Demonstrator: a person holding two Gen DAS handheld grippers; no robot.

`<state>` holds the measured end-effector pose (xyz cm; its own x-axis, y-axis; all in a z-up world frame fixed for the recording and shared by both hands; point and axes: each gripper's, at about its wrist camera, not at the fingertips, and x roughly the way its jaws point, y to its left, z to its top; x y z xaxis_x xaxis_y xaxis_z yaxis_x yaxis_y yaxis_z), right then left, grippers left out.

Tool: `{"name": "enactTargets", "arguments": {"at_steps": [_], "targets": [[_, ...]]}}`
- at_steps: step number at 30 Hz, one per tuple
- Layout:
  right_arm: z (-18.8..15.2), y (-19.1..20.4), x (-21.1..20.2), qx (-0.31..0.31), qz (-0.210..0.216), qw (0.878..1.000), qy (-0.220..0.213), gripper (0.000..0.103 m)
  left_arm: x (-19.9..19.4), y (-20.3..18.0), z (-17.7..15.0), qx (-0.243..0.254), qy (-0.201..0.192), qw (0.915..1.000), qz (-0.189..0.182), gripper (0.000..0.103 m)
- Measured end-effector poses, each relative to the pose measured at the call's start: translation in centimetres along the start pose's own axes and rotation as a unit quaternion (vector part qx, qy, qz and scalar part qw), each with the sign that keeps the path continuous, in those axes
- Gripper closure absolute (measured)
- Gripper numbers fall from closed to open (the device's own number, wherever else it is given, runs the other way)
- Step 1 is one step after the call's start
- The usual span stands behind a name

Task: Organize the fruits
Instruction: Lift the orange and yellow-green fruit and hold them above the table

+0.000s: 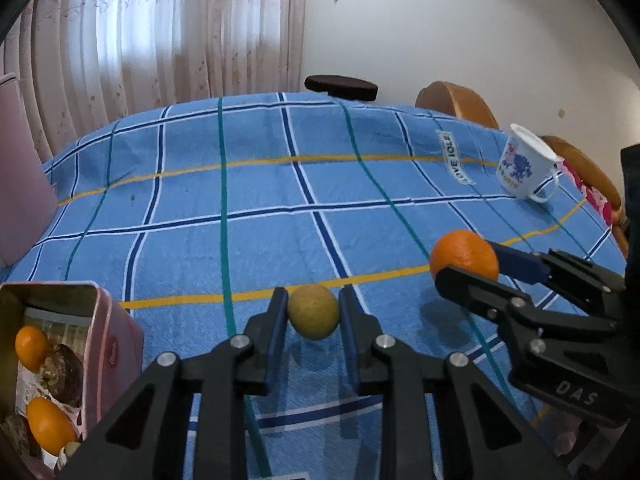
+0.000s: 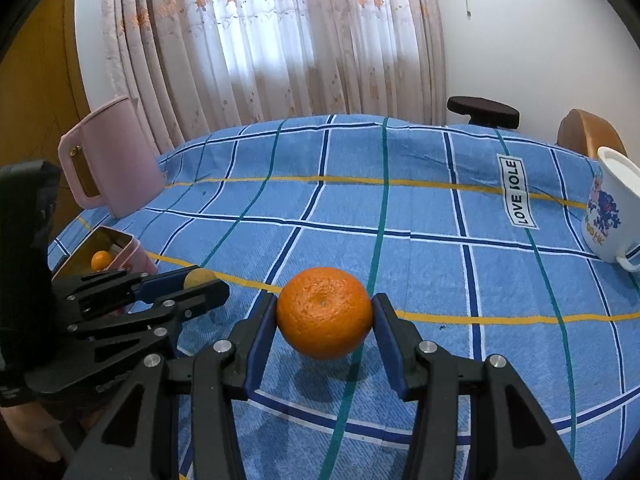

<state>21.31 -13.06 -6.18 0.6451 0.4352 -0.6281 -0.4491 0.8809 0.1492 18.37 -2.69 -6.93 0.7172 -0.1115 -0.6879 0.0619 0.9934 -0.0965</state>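
Fruit clamped in both grippers above the checked cloth

Your left gripper has its jaws drawn in as far as they go, blue pads pressed against both sides of a small yellow-green fruit. A shadow lies on the cloth under the fruit, so it seems slightly raised, though you cannot be sure from this view. Your right gripper is partly closed, its pads tight on either side of a large orange, which also casts a shadow beneath it. In the left wrist view the orange shows off to the right of the small fruit, near the table's front right part; both pieces sit toward the near edge.

At the near left corner of the table stands an open pink tin. It already holds two oranges and some dark, lumpy items you cannot identify. A pink jug stands at the far left edge, well apart from the tin. A white mug with a blue print sits near the right edge. A "LOVE" label is sewn on the blue checked cloth toward the far right. Curtains hang behind the far edge.
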Motion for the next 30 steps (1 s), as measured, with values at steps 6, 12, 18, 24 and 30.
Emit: {"name": "enactTargets", "arguments": {"at_steps": [6, 12, 18, 24, 30], "targets": [[0.0, 0.0, -0.5, -0.002, -0.001, 1.000, -0.012, 0.053, -0.8, 0.2, -0.1, -0.007, -0.022, 0.9997, -0.008, 0.076], [0.0, 0.1, -1.2, -0.007, -0.002, 1.000, -0.030, 0.053, -1.6, 0.4, -0.2, -0.011, -0.044, 0.9990, -0.007, 0.076], [0.0, 0.4, -2.0, -0.015, -0.002, 0.999, -0.052, 0.053, -2.7, 0.2, -0.5, -0.008, -0.069, 0.9975, 0.009, 0.076], [-0.1, 0.5, -2.5, -0.018, -0.004, 0.998, -0.067, 0.053, -3.5, -0.3, -0.7, 0.003, -0.092, 0.9955, 0.024, 0.076], [-0.3, 0.8, -3.4, -0.028, -0.007, 0.996, -0.090, 0.053, -4.7, -0.8, -1.1, 0.017, -0.122, 0.9918, 0.037, 0.076]]}}
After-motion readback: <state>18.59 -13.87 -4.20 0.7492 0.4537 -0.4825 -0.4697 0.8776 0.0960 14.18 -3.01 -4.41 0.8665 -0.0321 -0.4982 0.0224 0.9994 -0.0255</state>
